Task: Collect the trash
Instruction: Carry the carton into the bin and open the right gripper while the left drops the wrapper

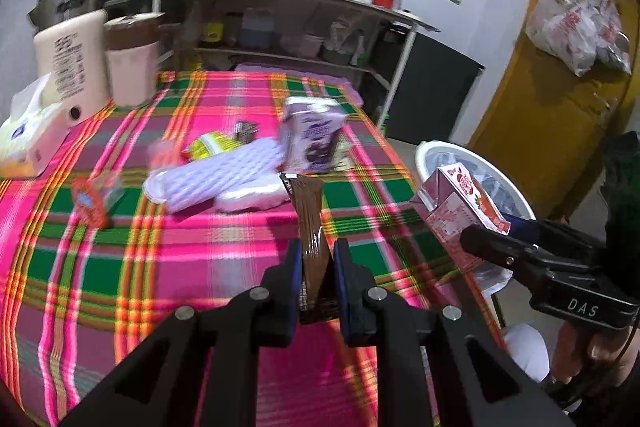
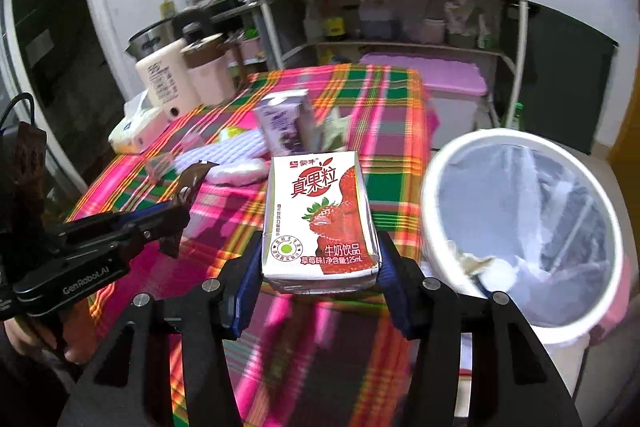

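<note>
Strawberry milk carton (image 2: 320,219) stands upright between my right gripper (image 2: 320,267) pads, long axis vertical, printed face toward me, held above the plaid tablecloth (image 2: 372,99); my left gripper (image 1: 314,267) pinches narrow on a brown wrapper (image 1: 308,211), its length running straight out past my fingertips; just right, the white bin (image 2: 436,187) gapes with a liner; farther on the cloth, a purple carton (image 1: 312,135) stands upright beside white foam netting (image 1: 212,179).
</note>
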